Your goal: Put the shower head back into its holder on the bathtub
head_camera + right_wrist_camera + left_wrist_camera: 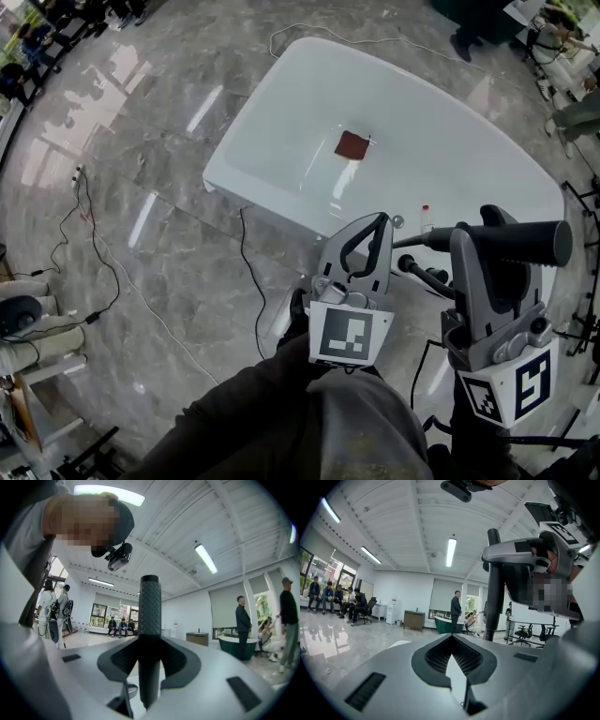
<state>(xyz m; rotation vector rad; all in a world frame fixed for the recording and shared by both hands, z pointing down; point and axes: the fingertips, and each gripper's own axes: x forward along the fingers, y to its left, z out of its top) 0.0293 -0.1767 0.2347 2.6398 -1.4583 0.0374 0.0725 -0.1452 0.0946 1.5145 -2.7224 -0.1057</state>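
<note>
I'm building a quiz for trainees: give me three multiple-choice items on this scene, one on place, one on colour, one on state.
1. The red-brown square lies: A inside the tub; B on its rim; C held aloft.
2. In the head view the tub is: A black; B white; C red.
3. The right gripper is: A open; B shut, empty; C shut on the shower head.
Answers: A, it sits on the tub's floor; B, its walls show white; C, the fingers clamp the dark handle.

Head camera steeply over bathtub (300, 103)
</note>
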